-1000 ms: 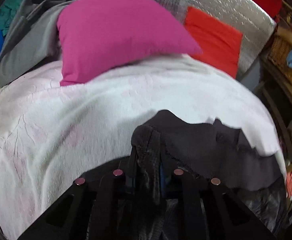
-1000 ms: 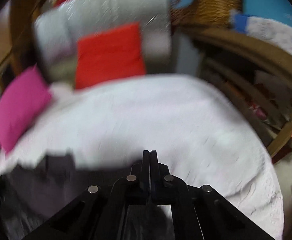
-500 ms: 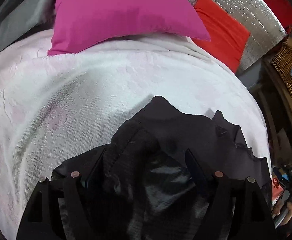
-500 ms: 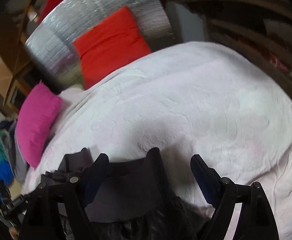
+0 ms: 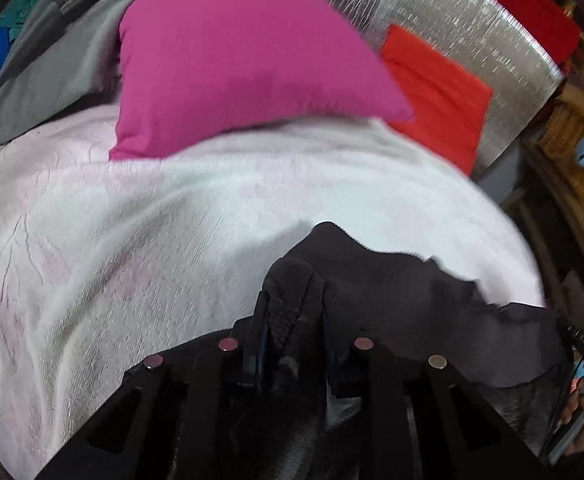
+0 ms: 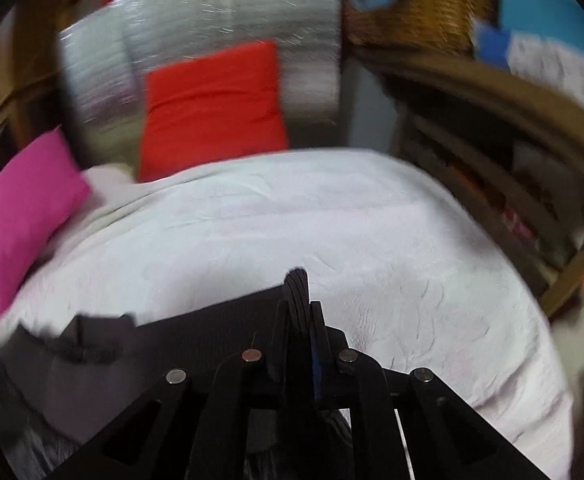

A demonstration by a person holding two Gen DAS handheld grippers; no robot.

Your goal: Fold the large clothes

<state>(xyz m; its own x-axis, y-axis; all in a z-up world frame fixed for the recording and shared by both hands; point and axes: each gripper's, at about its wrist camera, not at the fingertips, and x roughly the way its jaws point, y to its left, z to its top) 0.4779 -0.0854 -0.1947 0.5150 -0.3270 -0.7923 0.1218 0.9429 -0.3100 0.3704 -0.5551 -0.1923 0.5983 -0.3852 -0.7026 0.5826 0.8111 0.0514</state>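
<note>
Dark grey, thin-fabric garment (image 5: 403,292) lay at the near edge of the bed's white textured cover (image 5: 172,216), bunched, not yet flat. Left claw (image 5: 293,320) was closing, a thick fold of it between the jaws; right claw (image 6: 299,320) clamped tight on another edge. Two-corner hold likely meant to stretch it for folding. Magenta square pillow (image 5: 236,60) sat well apart, at the bed's far end.

Two pillows, one pink pillow (image 5: 236,60) and one red pillow (image 5: 435,96), and one dark garment (image 5: 411,292).
</note>
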